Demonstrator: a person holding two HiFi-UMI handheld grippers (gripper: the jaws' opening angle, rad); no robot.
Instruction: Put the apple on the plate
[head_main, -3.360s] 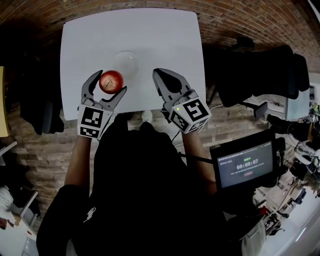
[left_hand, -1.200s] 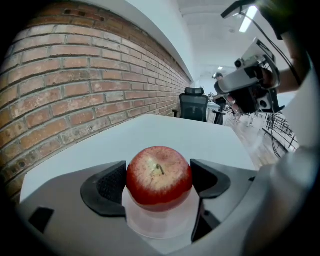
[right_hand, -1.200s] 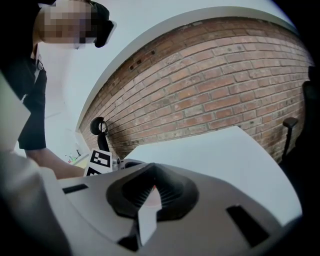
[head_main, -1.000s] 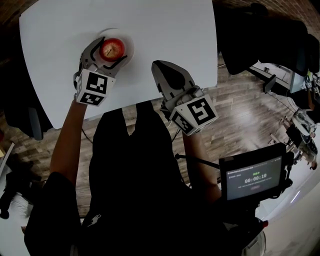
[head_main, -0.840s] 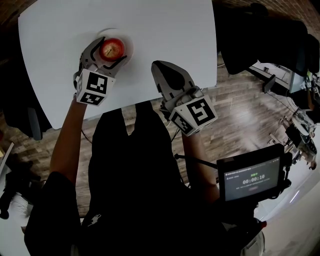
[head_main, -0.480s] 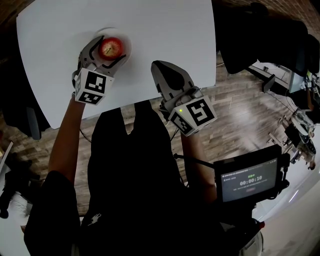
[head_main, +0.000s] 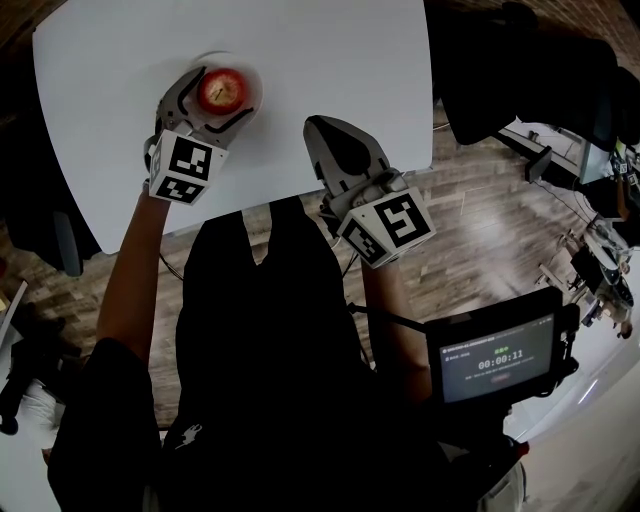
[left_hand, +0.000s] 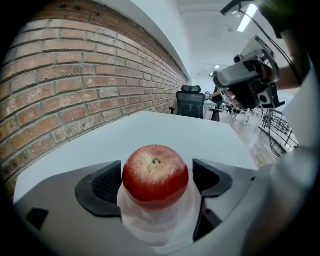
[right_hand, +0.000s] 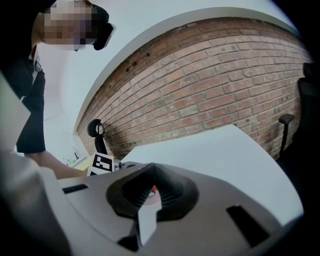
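The red apple (head_main: 222, 90) (left_hand: 155, 175) stands stem up on the small clear plate (head_main: 252, 78) (left_hand: 156, 227) at the far left of the white table (head_main: 330, 60). My left gripper (head_main: 222, 93) (left_hand: 155, 184) straddles the apple. Its jaws have just been opening, and the black pads (left_hand: 102, 187) stand on either side with a thin gap to the fruit. My right gripper (head_main: 313, 127) (right_hand: 149, 194) hovers over the table's near edge, to the right of the plate, shut and holding nothing. Through its jaws a sliver of the apple shows.
A brick wall (left_hand: 75, 75) runs along the table's far side. Black office chairs (head_main: 500, 80) (left_hand: 192, 102) stand past the table's right end. A small screen with a timer (head_main: 490, 358) sits low at the right, above the wooden floor (head_main: 480, 220).
Since the earliest frame the left gripper has carried the apple from the table's near side onto the plate. In the last half second its jaws have spread slightly. The right gripper stays put.
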